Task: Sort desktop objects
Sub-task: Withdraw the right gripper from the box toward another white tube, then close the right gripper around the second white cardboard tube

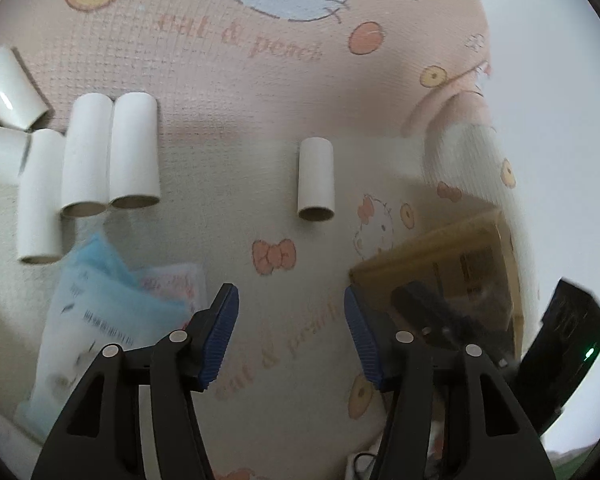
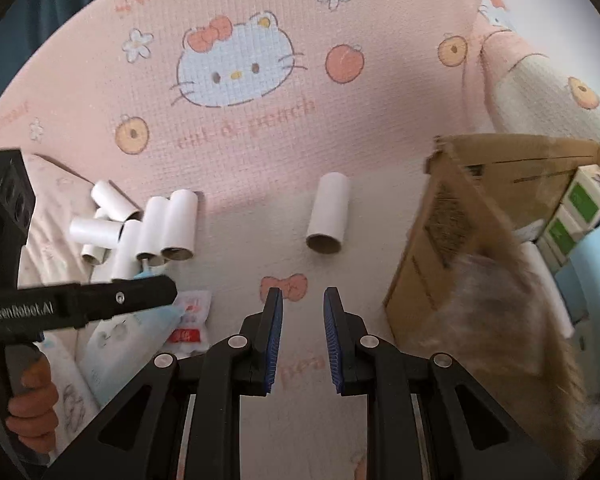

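A lone white cardboard tube (image 1: 317, 179) lies on the pink cartoon-cat mat, ahead of both grippers; it also shows in the right wrist view (image 2: 329, 213). A cluster of several white tubes (image 1: 88, 156) lies to the left, also in the right wrist view (image 2: 156, 228). Tissue packs (image 1: 100, 320) lie at the near left, also in the right wrist view (image 2: 188, 316). My left gripper (image 1: 291, 304) is open and empty, short of the lone tube. My right gripper (image 2: 302, 304) is open and empty, also short of it. The left gripper's body (image 2: 80, 304) shows in the right wrist view.
An open cardboard box (image 2: 480, 240) stands at the right with green-white cartons (image 2: 580, 204) and a blue pack inside; its flap looks blurred. The box (image 1: 452, 264) also shows in the left wrist view, with the right gripper's body (image 1: 564, 344) beside it.
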Tool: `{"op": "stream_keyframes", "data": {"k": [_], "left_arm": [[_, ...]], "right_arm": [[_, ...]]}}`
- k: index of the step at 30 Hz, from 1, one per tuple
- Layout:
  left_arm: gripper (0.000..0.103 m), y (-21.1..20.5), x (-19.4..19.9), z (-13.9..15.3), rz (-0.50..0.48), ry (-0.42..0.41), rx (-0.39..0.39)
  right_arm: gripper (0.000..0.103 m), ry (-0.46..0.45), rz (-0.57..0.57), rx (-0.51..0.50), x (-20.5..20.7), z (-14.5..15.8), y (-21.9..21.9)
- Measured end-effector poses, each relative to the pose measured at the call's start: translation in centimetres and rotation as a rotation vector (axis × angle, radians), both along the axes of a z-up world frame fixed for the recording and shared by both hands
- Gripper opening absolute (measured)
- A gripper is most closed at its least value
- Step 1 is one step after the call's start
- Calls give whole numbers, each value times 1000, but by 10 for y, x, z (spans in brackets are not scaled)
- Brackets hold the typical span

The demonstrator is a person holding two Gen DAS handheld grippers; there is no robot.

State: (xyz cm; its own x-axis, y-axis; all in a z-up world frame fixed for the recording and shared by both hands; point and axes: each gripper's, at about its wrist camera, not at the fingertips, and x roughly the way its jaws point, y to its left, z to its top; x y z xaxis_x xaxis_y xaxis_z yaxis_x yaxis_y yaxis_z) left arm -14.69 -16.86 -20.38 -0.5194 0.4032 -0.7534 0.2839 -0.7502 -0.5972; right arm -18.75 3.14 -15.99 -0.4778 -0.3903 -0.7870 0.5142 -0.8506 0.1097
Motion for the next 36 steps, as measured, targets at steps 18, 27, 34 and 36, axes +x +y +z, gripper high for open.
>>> {"op": "stream_keyframes", "data": {"k": [18, 27, 34, 36], "left_arm": [[67, -13, -109, -38, -84, -57, 174], [66, 0, -156, -76, -145, -160, 209], [66, 2, -177, -88, -211, -180, 196], [66, 1, -182, -94, -207, -182, 220]], "right_arm": [[24, 86, -220, -46, -63, -55, -24], [50, 126, -178, -37, -72, -62, -40], [57, 137, -215, -17, -86, -68, -51], [57, 116, -241, -18, -92, -72, -52]]}}
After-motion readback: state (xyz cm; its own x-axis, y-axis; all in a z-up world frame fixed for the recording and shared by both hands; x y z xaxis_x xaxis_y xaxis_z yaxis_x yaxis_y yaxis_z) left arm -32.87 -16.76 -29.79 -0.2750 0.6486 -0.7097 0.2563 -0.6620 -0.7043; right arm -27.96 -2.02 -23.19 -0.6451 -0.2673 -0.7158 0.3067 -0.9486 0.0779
